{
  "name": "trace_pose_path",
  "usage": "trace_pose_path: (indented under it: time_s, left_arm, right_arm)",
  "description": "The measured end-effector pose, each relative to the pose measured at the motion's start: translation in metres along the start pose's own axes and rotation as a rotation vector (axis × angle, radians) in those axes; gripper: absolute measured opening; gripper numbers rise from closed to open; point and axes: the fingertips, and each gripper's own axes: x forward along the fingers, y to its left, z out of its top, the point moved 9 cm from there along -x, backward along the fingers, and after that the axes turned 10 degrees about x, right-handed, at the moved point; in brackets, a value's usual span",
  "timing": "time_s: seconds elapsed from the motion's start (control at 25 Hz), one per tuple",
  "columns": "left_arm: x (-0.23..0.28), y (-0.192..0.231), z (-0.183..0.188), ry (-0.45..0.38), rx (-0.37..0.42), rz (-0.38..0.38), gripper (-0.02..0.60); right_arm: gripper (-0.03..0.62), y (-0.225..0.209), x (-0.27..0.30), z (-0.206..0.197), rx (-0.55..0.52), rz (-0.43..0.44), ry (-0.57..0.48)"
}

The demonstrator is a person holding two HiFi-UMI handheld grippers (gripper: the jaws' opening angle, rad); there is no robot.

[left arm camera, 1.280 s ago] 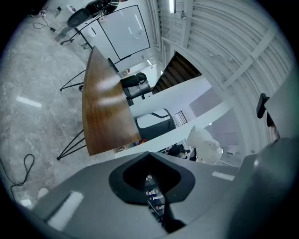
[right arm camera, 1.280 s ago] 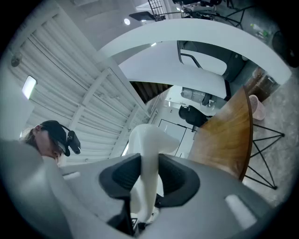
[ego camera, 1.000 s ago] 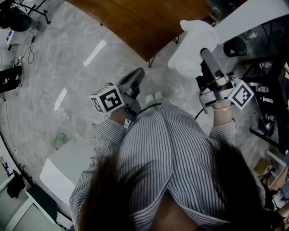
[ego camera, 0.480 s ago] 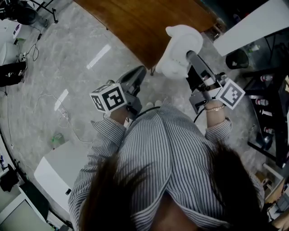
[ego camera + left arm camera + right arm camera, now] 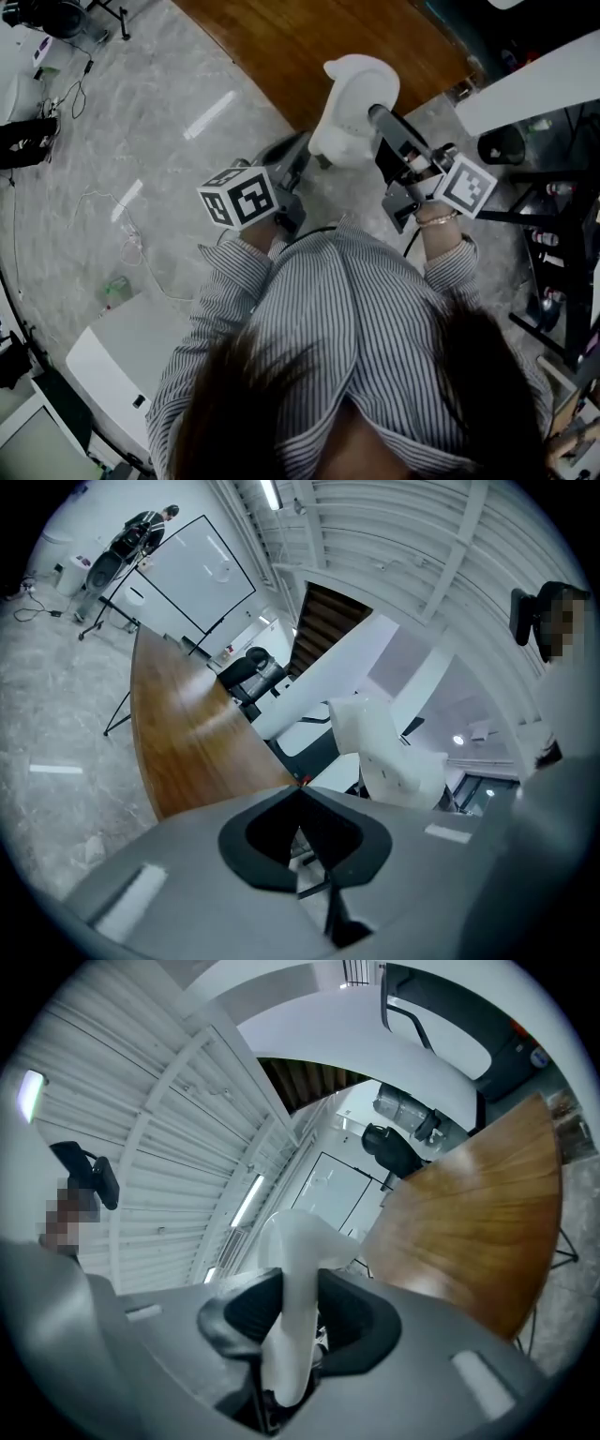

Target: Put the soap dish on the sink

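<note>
my right gripper [image 5: 377, 114] clamped on the white soap dish [image 5: 349, 103], dish held in the air over the floor [image 5: 141, 141] near the table [image 5: 319, 37] edge, my left gripper [image 5: 296, 150] jaws together, holding nothing

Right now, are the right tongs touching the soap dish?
Touching. The right gripper view shows the right tongs shut on the dish, squeezing it from both sides.
</note>
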Motion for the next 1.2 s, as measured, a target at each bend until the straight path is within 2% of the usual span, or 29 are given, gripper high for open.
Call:
trace_pose_path:
  time_s: [0.16,0.36,0.64,0.92,1.2]
  left_arm:
    - [0.019,0.050,0.032,0.003,-0.007,-0.018,-0.006]
    - [0.045,0.126,0.085,0.048,-0.007,-0.035,-0.006]
    - [0.076,0.256,0.196,0.143,0.039,-0.052,-0.006]
    - [0.107,0.295,0.204,0.227,0.033,-0.096,-0.006]
    - [0.139,0.329,0.199,0.281,-0.013,-0.084,-0.006]
  right_arm:
    - [0.115,-0.019,0.062,0.010,0.018,-0.027,-0.012]
    - [0.115,-0.044,0.144,0.024,0.041,-0.059,-0.033]
    - [0.115,-0.081,0.282,0.056,0.047,-0.109,-0.080]
    - [0.115,-0.110,0.318,0.069,0.015,-0.187,-0.122]
    - [0.115,-0.153,0.343,0.086,0.029,-0.265,-0.117]
